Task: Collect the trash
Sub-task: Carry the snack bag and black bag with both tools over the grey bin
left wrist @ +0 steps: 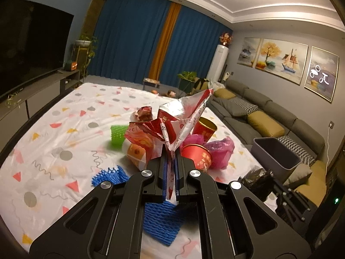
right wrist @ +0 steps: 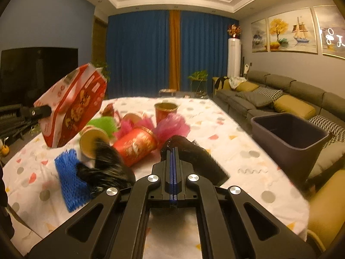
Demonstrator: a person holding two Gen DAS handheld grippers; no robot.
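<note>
My left gripper [left wrist: 171, 153] is shut on a crumpled red and white snack bag [left wrist: 185, 116] and holds it up above the table; the same bag [right wrist: 73, 105] and gripper [right wrist: 46, 110] show at the left of the right wrist view. My right gripper [right wrist: 173, 150] is shut on a black plastic bag [right wrist: 200, 159] just above the table. That black bag also shows at the right of the left wrist view [left wrist: 256, 181]. A grey trash bin [right wrist: 289, 138] stands beside the table on the right; it also shows in the left wrist view [left wrist: 276, 155].
On the patterned tablecloth [right wrist: 237, 133] lie red paper cups [right wrist: 138, 144], pink plastic bags [right wrist: 172, 127], a green mesh sleeve [right wrist: 103, 124], blue foam netting [right wrist: 71, 179] and an orange cup [right wrist: 92, 140]. A sofa [right wrist: 280, 99] runs along the right wall, a TV [left wrist: 28, 49] on the left.
</note>
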